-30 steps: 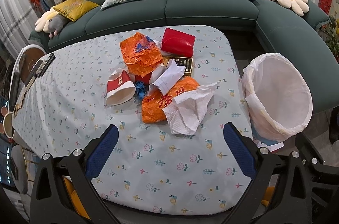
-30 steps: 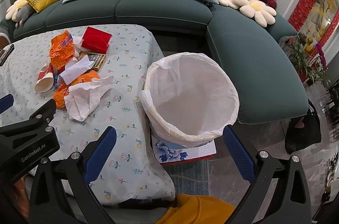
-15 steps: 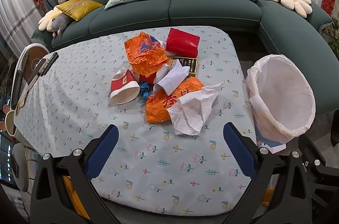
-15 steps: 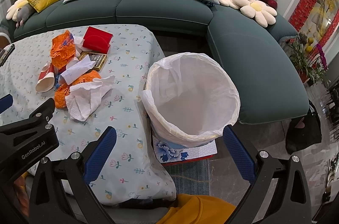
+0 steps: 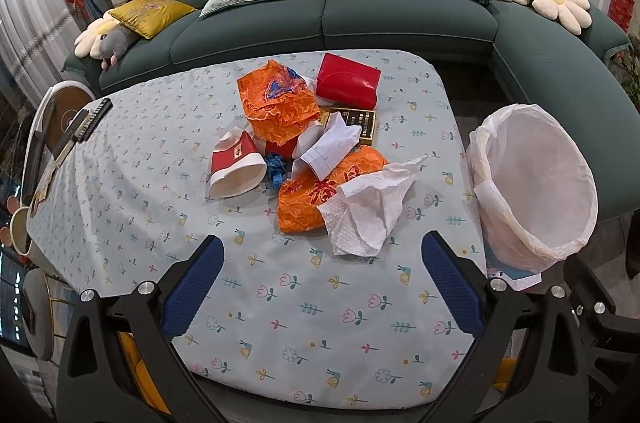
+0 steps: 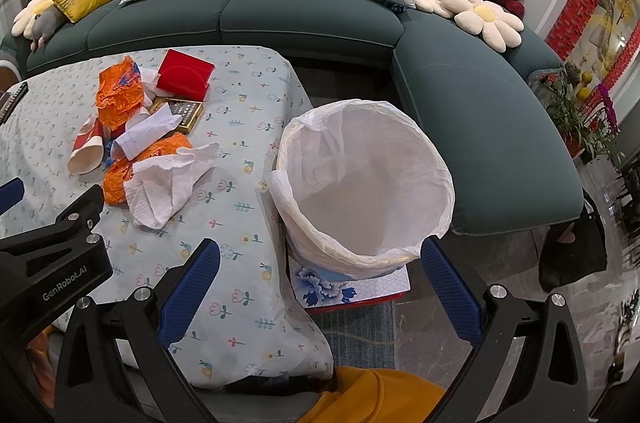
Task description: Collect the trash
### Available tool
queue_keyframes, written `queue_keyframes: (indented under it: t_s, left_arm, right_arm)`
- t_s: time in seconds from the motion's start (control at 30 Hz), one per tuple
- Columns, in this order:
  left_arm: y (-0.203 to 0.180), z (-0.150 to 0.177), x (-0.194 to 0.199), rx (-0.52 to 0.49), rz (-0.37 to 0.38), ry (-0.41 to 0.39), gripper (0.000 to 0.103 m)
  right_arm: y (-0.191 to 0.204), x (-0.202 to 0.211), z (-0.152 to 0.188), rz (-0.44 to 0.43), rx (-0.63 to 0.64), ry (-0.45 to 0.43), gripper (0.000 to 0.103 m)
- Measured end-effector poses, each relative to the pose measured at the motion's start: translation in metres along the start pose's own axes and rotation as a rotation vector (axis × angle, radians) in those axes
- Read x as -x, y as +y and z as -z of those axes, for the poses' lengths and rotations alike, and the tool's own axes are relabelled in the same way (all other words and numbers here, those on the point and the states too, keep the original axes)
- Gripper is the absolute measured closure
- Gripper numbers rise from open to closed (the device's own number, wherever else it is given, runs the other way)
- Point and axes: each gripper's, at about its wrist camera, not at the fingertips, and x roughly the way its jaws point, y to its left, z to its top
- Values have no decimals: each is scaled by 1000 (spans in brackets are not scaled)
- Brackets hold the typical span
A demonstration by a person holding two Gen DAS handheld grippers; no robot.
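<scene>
A: How do the claws stand?

B: The left gripper (image 5: 322,287) is spread wide with nothing between its blue-padded fingers (image 5: 192,287), hanging over the near edge of the table (image 5: 132,207) in its pale blue flower-print cloth. The right gripper (image 6: 320,287) is just as wide and bare, off the table's right edge, framing the near rim of the round bin lined with a white plastic bag (image 6: 404,163).

A: Room to move?

B: Bare cloth runs between the left gripper and the heap. The bin stands on a blue-and-white flowered box (image 6: 352,289) on the floor, just beside the table's right edge, its mouth tilted toward the camera. A teal curved sofa (image 5: 400,23) wraps the far and right sides.

A: And the trash?

B: Heaped around the table's middle. Nearest lies a crumpled white paper towel (image 5: 368,209), overlapping a flattened orange printed bag (image 5: 304,199). Left of those, a red-and-white paper cup (image 5: 236,169) lies on its side. Behind come a folded white paper sleeve (image 5: 330,151), a crinkled orange wrapper (image 5: 278,105), a dark box with gold lettering (image 5: 358,123), and a red pouch (image 5: 348,83) toward the far edge.
</scene>
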Motion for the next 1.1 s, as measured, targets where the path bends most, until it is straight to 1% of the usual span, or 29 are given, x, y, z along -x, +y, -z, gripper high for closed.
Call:
queue_keyframes:
  t_s: [0.77, 1.1]
  left_arm:
    - [-3, 2, 0, -1, 4, 6, 9]
    - [-6, -1, 6, -14, 18, -11, 8]
  right_arm:
    - [0, 0, -3, 2, 0, -3, 7]
    - [-1, 1, -4, 4, -3, -9, 7]
